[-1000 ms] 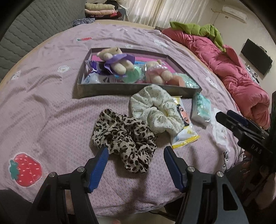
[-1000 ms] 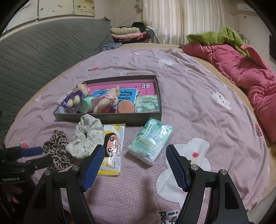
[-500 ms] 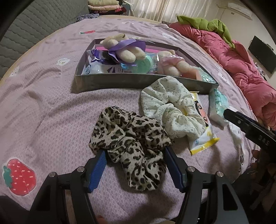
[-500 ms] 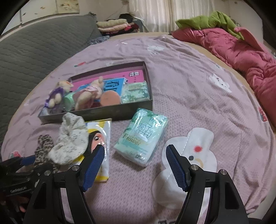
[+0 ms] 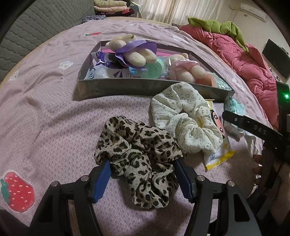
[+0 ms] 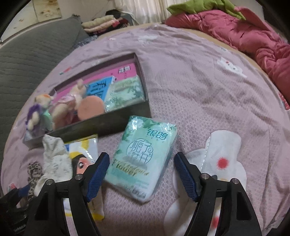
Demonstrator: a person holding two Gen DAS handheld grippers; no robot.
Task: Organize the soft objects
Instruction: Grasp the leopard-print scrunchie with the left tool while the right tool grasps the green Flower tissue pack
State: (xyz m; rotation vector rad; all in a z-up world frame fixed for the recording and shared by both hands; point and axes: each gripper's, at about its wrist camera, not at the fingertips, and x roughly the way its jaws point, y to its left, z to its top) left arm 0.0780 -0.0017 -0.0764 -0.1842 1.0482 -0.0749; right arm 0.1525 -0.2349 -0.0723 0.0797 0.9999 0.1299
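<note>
A leopard-print scrunchie (image 5: 139, 154) lies on the pink bedspread, its near part between the open jaws of my left gripper (image 5: 143, 174). A cream floral scrunchie (image 5: 183, 118) lies just beyond it, partly over a yellow cartoon packet (image 5: 217, 152). My right gripper (image 6: 142, 174) is open around the near end of a green tissue pack (image 6: 143, 154). The grey tray (image 5: 126, 87) holds two plush bears, packets and a tissue pack.
A red quilt (image 5: 244, 61) with a green cloth lies at the right. Folded clothes (image 5: 110, 8) are stacked at the far end. A grey quilted headboard (image 6: 27, 59) runs along the left. A white cloud print (image 6: 221, 156) is under my right gripper.
Both grippers have moved forward and down. The left one now straddles the leopard scrunchie. The right one now straddles the tissue pack's near end.
</note>
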